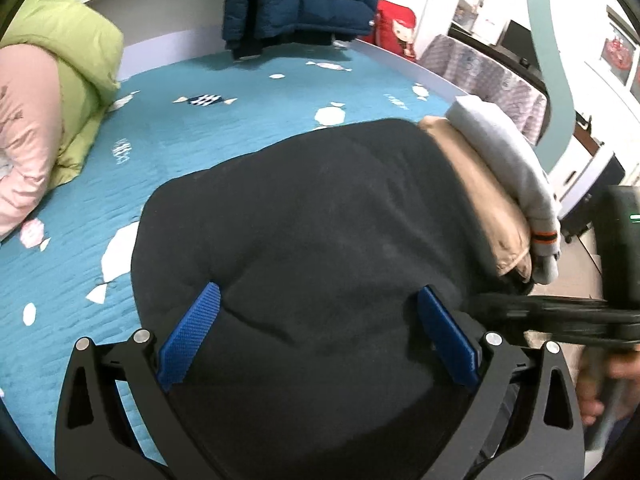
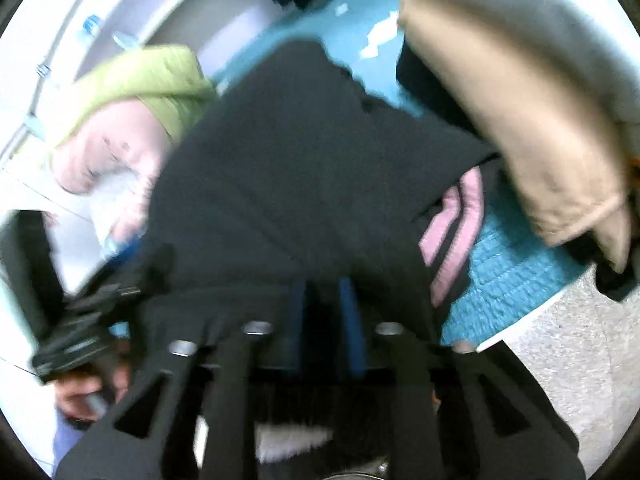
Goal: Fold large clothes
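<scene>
A large black garment [image 1: 320, 220] lies folded on the teal bed cover [image 1: 180, 140]. My left gripper [image 1: 318, 312] is open, its blue pads [image 1: 192, 332] spread wide over the garment's near part. In the blurred right wrist view the same black garment [image 2: 300, 168] shows pink stripes [image 2: 456, 236] at its right edge. My right gripper [image 2: 322, 296] has its blue pads close together with black cloth between them, at the garment's near edge. The right gripper also shows at the right edge of the left wrist view [image 1: 560, 312].
A folded tan garment [image 1: 476, 196] with a grey one [image 1: 508, 160] on top lies right of the black garment. A green and pink jacket [image 1: 52, 112] lies at the left. A dark blue puffer jacket [image 1: 300, 0] hangs at the back. The bed's edge and floor [image 2: 560, 352] are at the right.
</scene>
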A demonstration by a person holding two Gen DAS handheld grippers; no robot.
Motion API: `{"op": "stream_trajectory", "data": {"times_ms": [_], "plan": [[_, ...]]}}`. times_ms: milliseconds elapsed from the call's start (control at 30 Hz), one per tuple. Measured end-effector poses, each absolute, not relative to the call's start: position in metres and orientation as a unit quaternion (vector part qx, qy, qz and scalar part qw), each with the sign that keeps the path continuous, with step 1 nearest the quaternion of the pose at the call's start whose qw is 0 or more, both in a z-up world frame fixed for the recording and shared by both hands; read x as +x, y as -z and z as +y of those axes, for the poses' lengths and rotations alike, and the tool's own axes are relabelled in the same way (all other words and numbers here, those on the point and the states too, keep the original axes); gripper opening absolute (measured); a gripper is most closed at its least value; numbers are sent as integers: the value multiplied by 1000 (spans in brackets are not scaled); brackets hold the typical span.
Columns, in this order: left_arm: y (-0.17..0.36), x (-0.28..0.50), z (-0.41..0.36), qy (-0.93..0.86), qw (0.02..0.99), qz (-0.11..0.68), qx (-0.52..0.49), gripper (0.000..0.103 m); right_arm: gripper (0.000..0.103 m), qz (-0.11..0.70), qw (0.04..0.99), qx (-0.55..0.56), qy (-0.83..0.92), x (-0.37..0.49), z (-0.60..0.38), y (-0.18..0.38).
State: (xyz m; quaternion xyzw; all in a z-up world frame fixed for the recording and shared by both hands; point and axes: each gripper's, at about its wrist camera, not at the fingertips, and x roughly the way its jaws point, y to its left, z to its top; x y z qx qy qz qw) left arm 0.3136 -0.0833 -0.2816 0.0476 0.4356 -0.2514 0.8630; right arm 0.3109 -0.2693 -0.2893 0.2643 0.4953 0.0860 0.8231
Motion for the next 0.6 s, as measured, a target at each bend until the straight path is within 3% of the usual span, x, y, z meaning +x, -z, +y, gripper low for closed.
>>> {"op": "stream_trajectory", "data": {"times_ms": [33, 200, 367, 433, 600], "plan": [[282, 313, -81, 250, 864, 436, 44, 98, 64, 480, 830, 271, -88, 301, -271, 278], [281, 310, -76, 234, 868, 436, 42, 98, 85, 441, 870, 221, -18, 274, -266, 256], [279, 308, -75, 228, 872, 432, 36, 98, 88, 533, 789, 305, -6, 287, -277, 325], [277, 306, -74, 229, 874, 428, 31, 98, 95, 537, 758, 369, -17, 283, -286, 351], [259, 301, -47, 254, 867, 425, -60, 98, 95, 533, 700, 470, -71, 284, -302, 399]]}}
